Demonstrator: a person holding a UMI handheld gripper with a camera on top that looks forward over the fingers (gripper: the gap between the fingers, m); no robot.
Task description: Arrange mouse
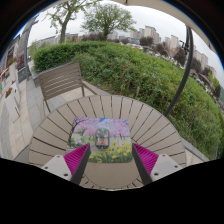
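Slatted wooden table point(150, 118) outdoors, mouse pad point(101, 138) ahead, gripper point(111, 160) wide, empty.

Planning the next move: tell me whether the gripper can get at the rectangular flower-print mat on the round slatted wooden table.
Probably yes. The rectangular flower-print mat lies flat just ahead of the open gripper, with nothing between them on the round slatted wooden table. No mouse shows.

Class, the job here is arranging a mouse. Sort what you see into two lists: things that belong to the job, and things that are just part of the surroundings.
Belongs to the job:
- gripper, fingers open, nothing between them
- printed mouse mat, just ahead of the fingers
- round slatted wooden table, under the mat
No mouse is visible.

Just surroundings:
- wooden bench
- hedge
- trees
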